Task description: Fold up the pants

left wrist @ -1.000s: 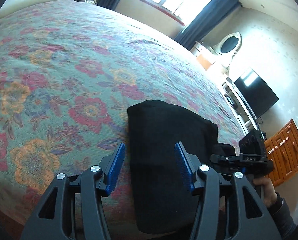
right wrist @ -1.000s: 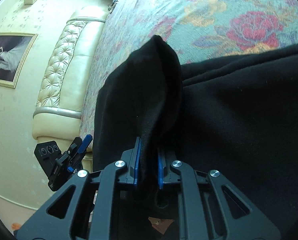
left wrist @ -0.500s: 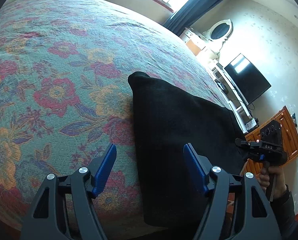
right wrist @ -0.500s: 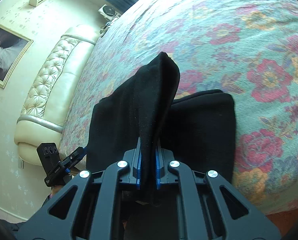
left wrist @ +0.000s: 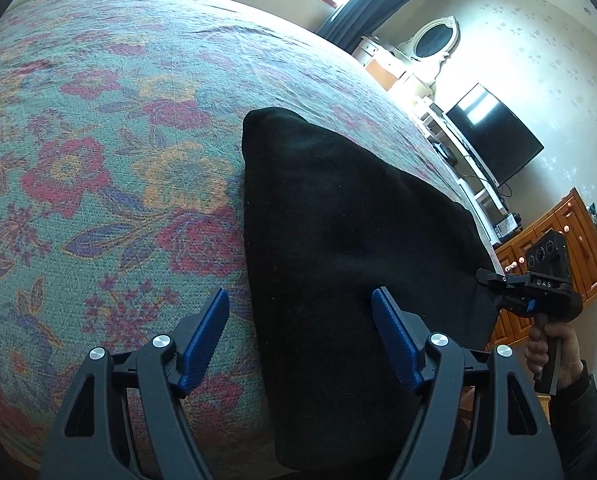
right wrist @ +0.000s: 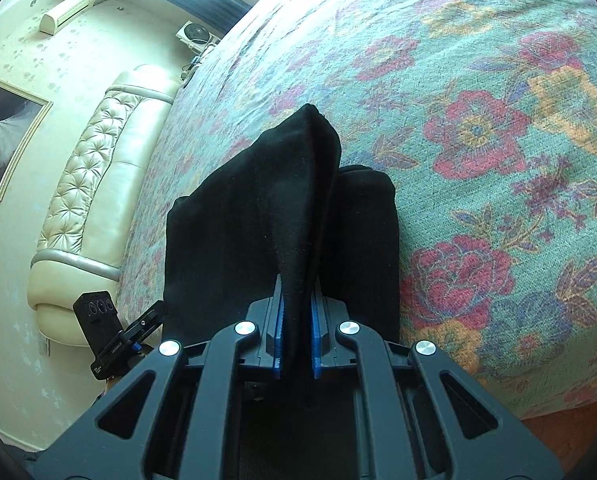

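- The black pants [left wrist: 350, 240] lay folded on my bed, near its front edge. They looked soft and fuzzy, like thick fleece, and so dark that I could hardly see any creases.
- The bedspread [left wrist: 98, 152] under them was a rough woven cloth, green-grey, with big red and orange flowers and purple leaves.
- My left gripper [left wrist: 300, 334] hung over the pants' near left edge. Its jaws were opening, and the blue ribbed pads [left wrist: 206, 332] pressed on nothing. One pad was over the bedspread and the other over the black cloth.
- My right gripper [right wrist: 296, 330] was squeezed tight on a fold of the pants. The cloth rose from between its blue pads [right wrist: 316, 336] in a tall, pointy ridge, like a little tent.
- In the right wrist view the rest of the pants sat flat below that ridge, in a thick, rounded block.
- In the left wrist view I saw my right hand [left wrist: 554, 350] on the black handle at the pants' right corner, past the edge of the bed.
- The gripper arms were hard black plastic with round shiny silver bolts.
- A puffy cream headboard [right wrist: 94, 184] with button dimples stood at the end of the bed.
- A flat black TV [left wrist: 494, 132] and an orange wooden cabinet [left wrist: 570, 248] stood by the wall.
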The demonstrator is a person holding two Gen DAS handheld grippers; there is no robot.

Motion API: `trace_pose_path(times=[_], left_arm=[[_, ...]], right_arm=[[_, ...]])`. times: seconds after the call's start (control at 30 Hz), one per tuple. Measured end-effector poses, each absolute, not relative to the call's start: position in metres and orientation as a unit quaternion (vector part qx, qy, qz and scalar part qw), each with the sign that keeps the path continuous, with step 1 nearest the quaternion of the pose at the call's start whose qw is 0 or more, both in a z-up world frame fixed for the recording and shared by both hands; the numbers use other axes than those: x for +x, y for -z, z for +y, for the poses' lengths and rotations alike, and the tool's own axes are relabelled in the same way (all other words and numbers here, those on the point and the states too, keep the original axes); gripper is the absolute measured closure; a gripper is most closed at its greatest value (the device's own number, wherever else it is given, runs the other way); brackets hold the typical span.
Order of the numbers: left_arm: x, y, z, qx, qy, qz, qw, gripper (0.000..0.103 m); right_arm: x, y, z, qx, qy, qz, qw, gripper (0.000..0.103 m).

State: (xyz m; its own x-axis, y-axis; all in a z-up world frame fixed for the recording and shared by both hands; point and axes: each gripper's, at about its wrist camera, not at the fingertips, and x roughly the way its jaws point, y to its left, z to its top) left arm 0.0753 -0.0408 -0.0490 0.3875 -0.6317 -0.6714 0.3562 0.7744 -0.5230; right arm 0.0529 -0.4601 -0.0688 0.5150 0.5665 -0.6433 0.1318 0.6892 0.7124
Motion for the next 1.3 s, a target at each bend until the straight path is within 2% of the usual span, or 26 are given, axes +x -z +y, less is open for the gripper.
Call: trace_pose_path(times=[0.1, 0.2, 0.23, 0.27, 0.33, 0.4, 0.43, 0.47, 0.8, 0.83, 0.9, 0.93, 0.97, 1.23, 1.27, 1.3], left_arm=[[0.076, 0.051, -0.042, -0.148, 0.303, 0.464, 0.819, 0.03], [0.079, 0.053, -0.042, -0.149, 0.303, 0.466, 0.818, 0.03], [0.078, 0.053, -0.042, -0.15, 0.303, 0.466, 0.818, 0.03], [0.078, 0.053, -0.042, -0.151, 0.303, 0.467, 0.817, 0.03], [0.078, 0.053, -0.043, -0.15, 0.303, 0.466, 0.818, 0.03], [0.078, 0.053, -0.043, -0.149, 0.302, 0.466, 0.818, 0.03], [0.078, 0.053, -0.043, -0.149, 0.302, 0.466, 0.818, 0.03], [0.078, 0.053, -0.043, -0.15, 0.303, 0.466, 0.818, 0.03], [0.079, 0.046, -0.048, -0.128, 0.312, 0.461, 0.821, 0.03], [0.08, 0.046, -0.047, -0.128, 0.313, 0.461, 0.82, 0.03], [0.082, 0.045, -0.044, -0.132, 0.313, 0.461, 0.82, 0.03], [0.083, 0.045, -0.043, -0.134, 0.314, 0.461, 0.819, 0.03], [0.083, 0.045, -0.042, -0.137, 0.315, 0.461, 0.818, 0.03], [0.087, 0.048, -0.04, -0.153, 0.322, 0.47, 0.807, 0.029], [0.087, 0.049, -0.041, -0.153, 0.323, 0.471, 0.806, 0.027], [0.087, 0.049, -0.041, -0.154, 0.324, 0.472, 0.805, 0.021]], right_arm=[[0.052, 0.071, -0.462, 0.393, -0.142, 0.471, 0.777, 0.093], [0.048, 0.07, -0.464, 0.394, -0.148, 0.481, 0.769, 0.078], [0.046, 0.07, -0.464, 0.4, -0.155, 0.483, 0.763, 0.065], [0.043, 0.069, -0.464, 0.405, -0.161, 0.481, 0.761, 0.058], [0.039, 0.067, -0.462, 0.403, -0.17, 0.482, 0.759, 0.053], [0.037, 0.067, -0.461, 0.391, -0.17, 0.486, 0.763, 0.06], [0.036, 0.068, -0.46, 0.38, -0.163, 0.492, 0.766, 0.086], [0.035, 0.071, -0.461, 0.37, -0.155, 0.501, 0.767, 0.09], [0.028, 0.098, -0.489, 0.445, -0.172, 0.489, 0.73, 0.088], [0.026, 0.095, -0.491, 0.445, -0.174, 0.488, 0.73, 0.082], [0.021, 0.089, -0.5, 0.442, -0.168, 0.474, 0.743, 0.057], [0.019, 0.085, -0.505, 0.437, -0.155, 0.468, 0.752, 0.028], [0.018, 0.082, -0.51, 0.429, -0.143, 0.463, 0.762, 0.02], [0.017, 0.105, -0.53, 0.47, -0.148, 0.447, 0.746, 0.02], [0.017, 0.108, -0.53, 0.473, -0.152, 0.448, 0.743, 0.02], [0.018, 0.11, -0.53, 0.476, -0.153, 0.449, 0.74, 0.018]])
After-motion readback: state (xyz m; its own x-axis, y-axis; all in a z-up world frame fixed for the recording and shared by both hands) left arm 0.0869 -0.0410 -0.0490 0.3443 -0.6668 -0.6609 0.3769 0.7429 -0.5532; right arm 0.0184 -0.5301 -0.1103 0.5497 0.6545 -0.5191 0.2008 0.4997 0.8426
